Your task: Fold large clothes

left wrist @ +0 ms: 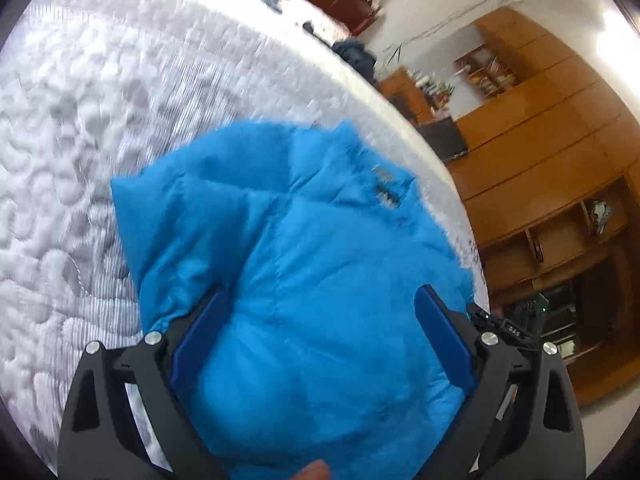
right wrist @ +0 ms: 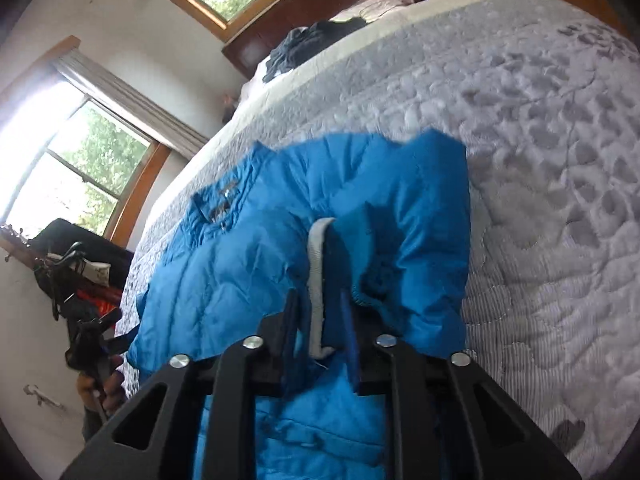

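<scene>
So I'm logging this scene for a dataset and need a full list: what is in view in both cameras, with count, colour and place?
jacket: one, bright blue, puffy, lying on the bed nearest the cameras
strap: one, pale grey, on the jacket between the right gripper's fingers
bed cover: one, white-grey quilted, under the jacket
dark clothes: one pile, grey-navy, at the far end of the bed
windows: two, wood-framed, on the wall beside the bed
wooden shelves: one unit, orange-brown, beyond the bed
left gripper: one, black with blue pads, open over the jacket
right gripper: one, black, shut on the strap
</scene>
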`<state>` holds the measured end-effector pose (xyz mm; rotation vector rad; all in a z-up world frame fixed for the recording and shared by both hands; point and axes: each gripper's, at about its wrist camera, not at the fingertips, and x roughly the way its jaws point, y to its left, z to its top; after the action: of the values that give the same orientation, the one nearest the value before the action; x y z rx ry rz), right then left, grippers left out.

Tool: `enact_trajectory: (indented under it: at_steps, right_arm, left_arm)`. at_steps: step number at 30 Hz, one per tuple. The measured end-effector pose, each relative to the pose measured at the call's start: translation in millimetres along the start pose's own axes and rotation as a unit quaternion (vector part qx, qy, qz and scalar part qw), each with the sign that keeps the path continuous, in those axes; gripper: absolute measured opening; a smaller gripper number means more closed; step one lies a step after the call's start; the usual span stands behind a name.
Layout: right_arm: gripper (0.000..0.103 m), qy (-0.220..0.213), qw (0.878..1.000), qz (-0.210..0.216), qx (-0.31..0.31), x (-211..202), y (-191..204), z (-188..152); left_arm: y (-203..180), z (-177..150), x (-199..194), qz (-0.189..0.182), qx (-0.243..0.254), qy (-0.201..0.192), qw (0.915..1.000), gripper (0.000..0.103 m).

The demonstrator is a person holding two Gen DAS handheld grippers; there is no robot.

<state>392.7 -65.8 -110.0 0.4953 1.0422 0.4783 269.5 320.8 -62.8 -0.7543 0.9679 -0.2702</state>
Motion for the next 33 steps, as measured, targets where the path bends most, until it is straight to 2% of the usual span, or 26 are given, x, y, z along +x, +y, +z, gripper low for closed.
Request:
enact_trajectory:
  at_steps: [1,4,6,10,13,17,21,24,27,31,33]
  right_arm:
    - [0.020,-0.001,1.000,0.003,-0.002,-5,0,0]
    - [0.037,-0.011,0.999,0.038,0.004,-37,2,-4]
    - [0.044,-0.012,0.999,0.050,-0.004,-58,2,-13]
    - [0.051,0.031,0.999,0.044,0.005,-91,-18,-53]
    - [0.054,0.062,0.998,0.028,0.014,-110,-36,-90]
    - [0.064,0.083,0.995,0.032,0.047,-136,-57,-139]
    - [0.066,0.108,0.991,0.035,0.064,-154,-68,-185]
    - [0.066,0.129,0.987,0.052,0.077,-162,-70,-219]
    - [0.066,0.137,0.984,0.075,0.084,-166,-68,-240]
    - [0.066,0.143,0.982,0.093,0.083,-166,-61,-259]
    - [0.066,0.144,0.981,0.102,0.081,-165,-56,-264]
  left_arm:
    - [-1,0,-11,-0.009,-0.007,-0.007,0.9999,0.090]
    - [-5,-5,-60,-0.055,-0.007,-0.048,0.9973,0.092]
    - [-7,-20,-94,-0.039,0.011,-0.062,0.9973,0.094]
    - [0,-70,-125,-0.014,0.027,-0.017,0.9994,0.095]
    - [9,-119,-142,-0.026,0.023,0.021,0.9992,0.095]
    - [23,-179,-152,-0.042,0.001,0.055,0.9976,0.095]
    - [33,-225,-151,-0.047,-0.022,0.084,0.9951,0.095]
    - [35,-246,-144,-0.054,-0.029,0.100,0.9931,0.095]
    - [34,-262,-127,-0.063,-0.034,0.122,0.9900,0.095]
    - [29,-276,-113,-0.067,-0.029,0.131,0.9887,0.095]
    - [24,-280,-111,-0.082,-0.032,0.133,0.9873,0.095]
